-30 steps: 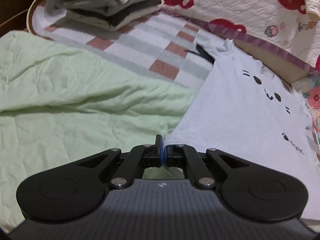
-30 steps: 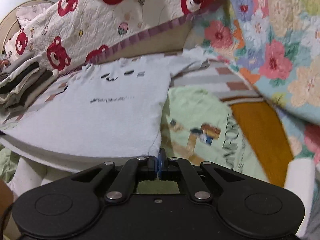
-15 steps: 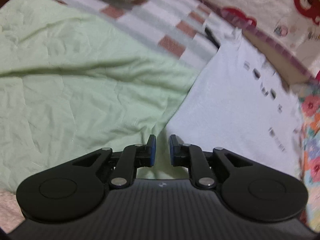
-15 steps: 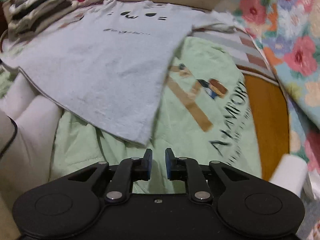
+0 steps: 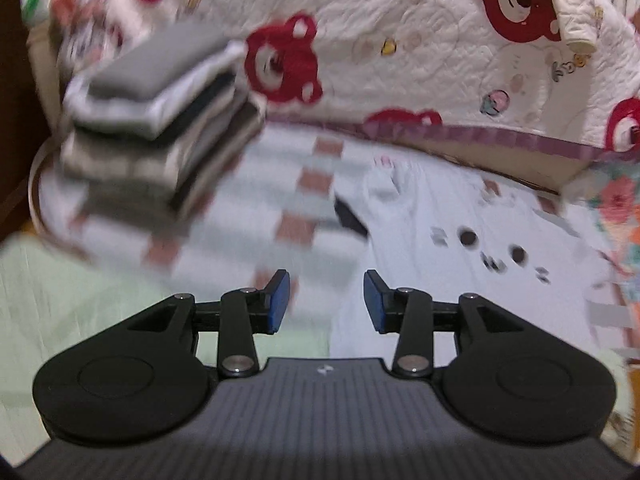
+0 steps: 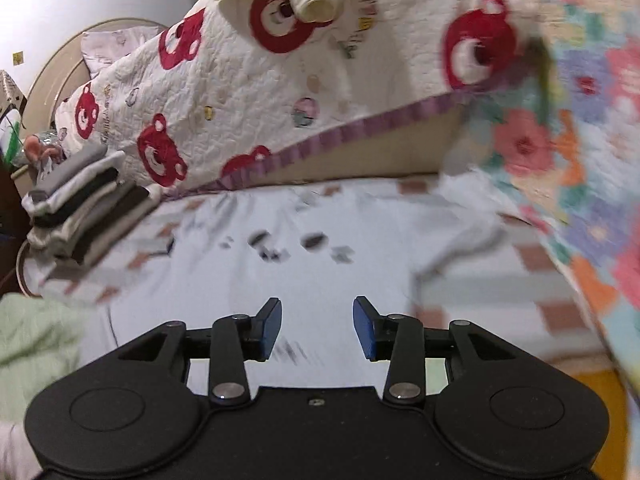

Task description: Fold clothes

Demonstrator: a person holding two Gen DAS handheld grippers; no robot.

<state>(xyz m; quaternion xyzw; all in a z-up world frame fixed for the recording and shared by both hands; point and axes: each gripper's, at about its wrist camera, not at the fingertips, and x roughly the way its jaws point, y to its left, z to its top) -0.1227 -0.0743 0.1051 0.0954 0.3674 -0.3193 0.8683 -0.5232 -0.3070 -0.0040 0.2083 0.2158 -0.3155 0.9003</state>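
Left wrist view: the left gripper (image 5: 326, 300) has its blue-padded jaws spread wide, with nothing between them. It hovers above the edge of a pale white T-shirt printed with a small black cartoon face (image 5: 452, 264), which lies flat on a bed. The shirt's long axis runs away from the camera, neckline at the far end near a white quilt with red bear prints (image 5: 400, 40). A stack of folded grey and white clothes (image 5: 160, 120) sits to the far left on a checked pink-and-white sheet (image 5: 280, 208). A light green blanket (image 5: 60, 300) lies at near left.

Right wrist view: the right gripper (image 6: 317, 326) is likewise wide apart and empty, poised over the shirt's lower body. The printed face is upright, one sleeve extending right toward a floral quilt (image 6: 560, 140). Motion blur softens detail.
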